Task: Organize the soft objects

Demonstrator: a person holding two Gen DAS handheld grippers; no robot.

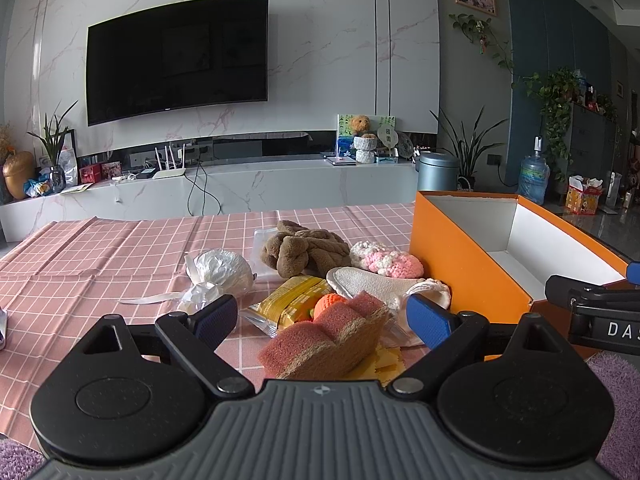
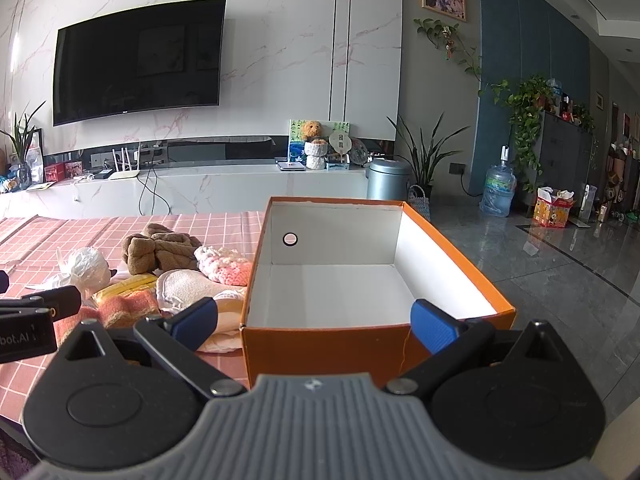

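While both wide apart, left gripper [image 1: 322, 316], right gripper [image 2: 314, 320], seemingly empty.

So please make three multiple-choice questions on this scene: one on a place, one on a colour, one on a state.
1. Where does the pile of soft things lie, seen from the right wrist camera?
A. left of the orange box
B. inside the box
C. on the floor

2. What colour is the box inside?
A. black
B. white
C. green

3. How are the two grippers?
A. both open
B. both shut
C. one holds the sponge

Answers:
1 A: the brown plush and pink knit rest on the tablecloth, left of the orange box.
2 B: its inner walls are white.
3 A: the left gripper and right gripper have their fingers spread, gripping nothing.
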